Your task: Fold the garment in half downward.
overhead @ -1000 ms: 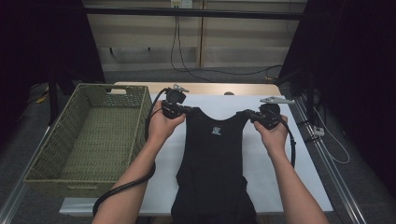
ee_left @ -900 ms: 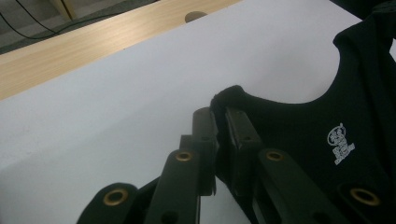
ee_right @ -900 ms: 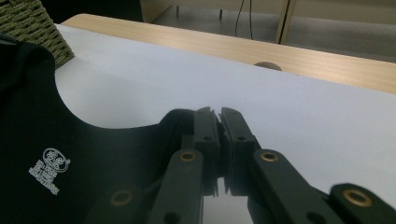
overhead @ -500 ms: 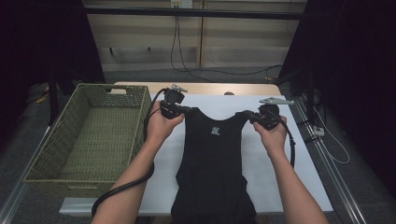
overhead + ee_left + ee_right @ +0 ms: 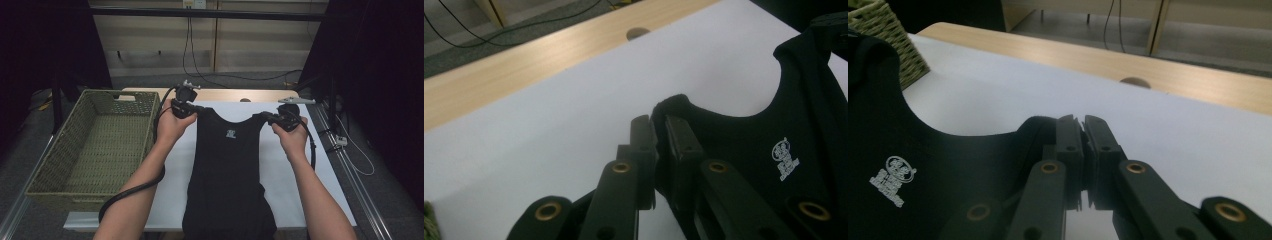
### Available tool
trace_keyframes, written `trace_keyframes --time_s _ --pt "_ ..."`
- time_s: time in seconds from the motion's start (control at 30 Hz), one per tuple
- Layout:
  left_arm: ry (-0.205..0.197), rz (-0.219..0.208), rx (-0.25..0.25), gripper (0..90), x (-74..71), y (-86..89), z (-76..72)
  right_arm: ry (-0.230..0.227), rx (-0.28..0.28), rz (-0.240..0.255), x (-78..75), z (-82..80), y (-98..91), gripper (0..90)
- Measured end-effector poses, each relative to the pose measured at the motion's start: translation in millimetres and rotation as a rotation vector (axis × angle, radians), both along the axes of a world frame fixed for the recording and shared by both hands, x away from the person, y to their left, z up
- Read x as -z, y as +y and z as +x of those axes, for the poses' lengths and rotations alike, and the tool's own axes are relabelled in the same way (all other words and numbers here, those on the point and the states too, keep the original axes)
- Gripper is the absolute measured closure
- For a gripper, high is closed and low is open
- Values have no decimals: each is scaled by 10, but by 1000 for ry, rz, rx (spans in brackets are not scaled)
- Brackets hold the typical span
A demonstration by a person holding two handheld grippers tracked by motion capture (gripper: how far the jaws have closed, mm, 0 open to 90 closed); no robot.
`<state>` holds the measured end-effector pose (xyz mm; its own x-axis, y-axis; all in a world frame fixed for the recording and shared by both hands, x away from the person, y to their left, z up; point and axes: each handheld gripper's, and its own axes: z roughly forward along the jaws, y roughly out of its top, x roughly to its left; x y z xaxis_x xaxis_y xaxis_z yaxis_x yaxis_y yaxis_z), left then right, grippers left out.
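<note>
A black sleeveless top (image 5: 227, 170) with a small white chest logo (image 5: 230, 134) hangs spread between both hands over the white table (image 5: 285, 175), its hem draping past the near edge. My left gripper (image 5: 194, 108) is shut on the top's left shoulder strap (image 5: 674, 107). My right gripper (image 5: 266, 118) is shut on the other strap (image 5: 1040, 125). In each gripper view the black jaws stand nearly together with dark fabric pinched between them.
A green woven basket (image 5: 100, 145) stands empty on the table's left side. A light wooden strip (image 5: 235, 95) with a round hole runs along the table's far edge. Cables trail from both grippers.
</note>
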<state>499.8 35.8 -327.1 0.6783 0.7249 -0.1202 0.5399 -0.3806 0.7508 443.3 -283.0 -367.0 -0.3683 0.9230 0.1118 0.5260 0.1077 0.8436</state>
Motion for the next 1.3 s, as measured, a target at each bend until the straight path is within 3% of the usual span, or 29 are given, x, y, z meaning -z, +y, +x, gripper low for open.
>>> trace_keyframes --time_s 0.07,0.13,0.17,0.2,0.23,0.27,0.3,0.33,0.37,0.4,0.47,0.5,0.53,0.63,0.73,0.87,1.3 --pt "-27 17 -15 838 -104 13 97 -22 14 -26 -92 87 3 866" --pt "-41 -21 -26 838 -208 19 193 -51 41 -28 -211 190 -4 867" --pt "-43 -17 -28 837 -238 11 240 -66 55 -35 -267 240 -4 867" --pt "-39 -17 -24 833 -238 -5 281 -69 61 -51 -304 294 3 866" --pt "-7 -15 -23 827 -194 -20 325 -46 49 -44 -303 353 10 861" --pt "28 -12 -24 807 -114 -29 360 -18 53 -37 -266 399 22 844" --pt "39 -4 -31 783 -9 -41 376 -8 63 -33 -207 426 33 810" --pt "59 1 -29 692 111 -51 391 8 73 -23 -135 442 48 712" --pt "84 19 -27 521 230 -53 404 25 89 -30 -57 442 62 601" --pt "98 40 -30 387 336 -49 395 37 85 -44 19 428 73 588" --pt "140 47 -25 344 515 -28 368 54 63 -36 160 364 74 524" --pt "158 58 -34 265 584 -25 351 67 60 -27 223 324 69 471" --pt "159 73 -44 200 632 -13 332 89 47 -24 280 282 66 429" --pt "159 74 -45 124 699 8 255 109 18 -14 394 121 42 372" --pt "149 71 -29 112 694 23 163 126 -14 -2 446 -49 14 319" --pt "145 40 -46 89 685 46 35 124 -41 -7 488 -257 -16 294" --pt "99 49 -10 77 754 12 -390 147 -86 -20 751 -810 -49 276"
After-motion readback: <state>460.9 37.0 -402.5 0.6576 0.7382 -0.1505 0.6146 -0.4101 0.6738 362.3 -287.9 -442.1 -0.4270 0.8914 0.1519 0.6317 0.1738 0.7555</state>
